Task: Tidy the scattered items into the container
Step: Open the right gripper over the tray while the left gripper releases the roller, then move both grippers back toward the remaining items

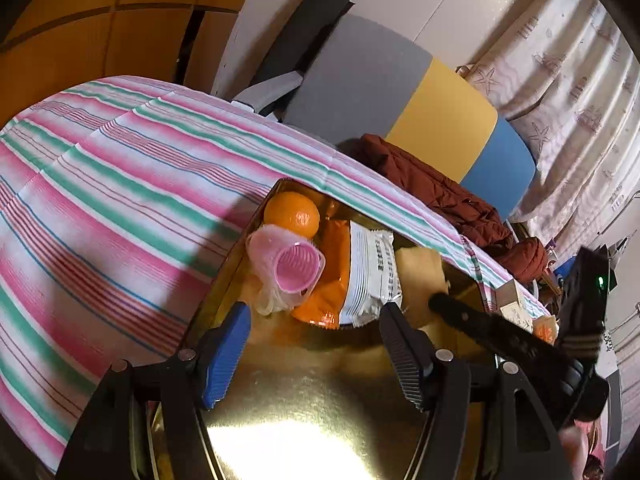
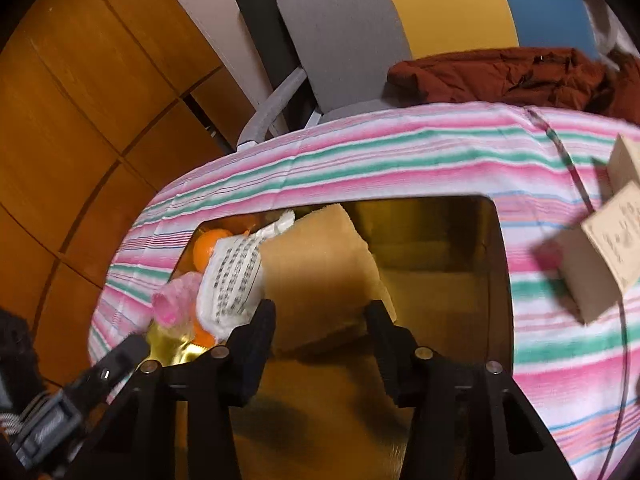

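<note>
A gold tin [image 1: 320,400] lies on the striped tablecloth [image 1: 120,200]. At its far end are an orange [image 1: 292,214], a pink ribbed roller [image 1: 296,270] in clear wrap, an orange-and-white snack packet [image 1: 372,276] and a tan pad [image 1: 420,272]. My left gripper [image 1: 316,344] hangs open over the tin's bare floor, just short of the roller and packet, with nothing between its fingers. In the right wrist view my right gripper [image 2: 320,328] stands with a finger on each side of the tan pad's [image 2: 316,264] near end. Whether its pads press on it I cannot tell.
A small cardboard box [image 2: 600,264] and a thin cable [image 2: 576,176] lie on the cloth right of the tin [image 2: 440,300]. Behind the table stands a grey, yellow and blue chair [image 1: 400,92] with a dark red jacket [image 1: 440,192]. Wooden cupboards [image 2: 80,120] are at the left.
</note>
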Demonstrator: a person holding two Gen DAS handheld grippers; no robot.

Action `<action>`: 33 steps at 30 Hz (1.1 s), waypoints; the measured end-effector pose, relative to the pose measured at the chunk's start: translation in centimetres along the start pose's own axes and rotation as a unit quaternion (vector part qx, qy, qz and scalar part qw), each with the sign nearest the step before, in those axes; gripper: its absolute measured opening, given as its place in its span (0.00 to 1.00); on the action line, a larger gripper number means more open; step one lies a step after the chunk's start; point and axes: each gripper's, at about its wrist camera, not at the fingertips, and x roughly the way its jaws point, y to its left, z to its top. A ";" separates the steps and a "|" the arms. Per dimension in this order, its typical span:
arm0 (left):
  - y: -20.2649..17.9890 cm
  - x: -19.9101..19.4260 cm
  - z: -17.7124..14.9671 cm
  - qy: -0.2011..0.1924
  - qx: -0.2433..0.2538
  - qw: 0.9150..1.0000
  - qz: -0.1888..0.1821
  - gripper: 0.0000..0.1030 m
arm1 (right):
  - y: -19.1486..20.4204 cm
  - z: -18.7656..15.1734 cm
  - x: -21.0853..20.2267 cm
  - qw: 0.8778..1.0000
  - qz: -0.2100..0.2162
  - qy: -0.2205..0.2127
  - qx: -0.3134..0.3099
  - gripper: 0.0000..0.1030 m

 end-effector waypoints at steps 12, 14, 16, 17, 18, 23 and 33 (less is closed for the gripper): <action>-2.6 -1.8 -1.9 -0.018 0.019 0.999 -0.025 0.64 | -1.7 -1.8 -6.1 0.997 0.010 -0.076 -0.002 0.66; -3.5 -1.9 -2.5 -0.016 0.029 0.999 -0.031 0.64 | -2.6 -2.7 -7.6 0.996 0.010 -0.083 0.011 0.66; -4.7 -1.8 -3.1 -0.009 0.041 0.998 -0.040 0.64 | -3.4 -3.5 -8.6 0.996 0.006 -0.086 0.020 0.67; -5.2 -1.7 -3.4 -0.005 0.046 0.998 -0.044 0.64 | -3.9 -3.9 -9.1 0.996 0.003 -0.087 0.024 0.67; -5.9 -1.6 -3.8 0.002 0.051 0.998 -0.049 0.64 | -4.4 -4.3 -9.4 0.996 -0.001 -0.085 0.028 0.67; -8.5 -1.3 -5.6 0.028 0.067 0.995 -0.070 0.64 | -7.6 -6.3 -11.1 0.995 -0.017 -0.085 0.056 0.67; -14.8 -1.4 -9.3 0.065 0.121 0.987 -0.085 0.65 | -13.4 -10.7 -15.5 0.988 -0.074 -0.110 0.080 0.67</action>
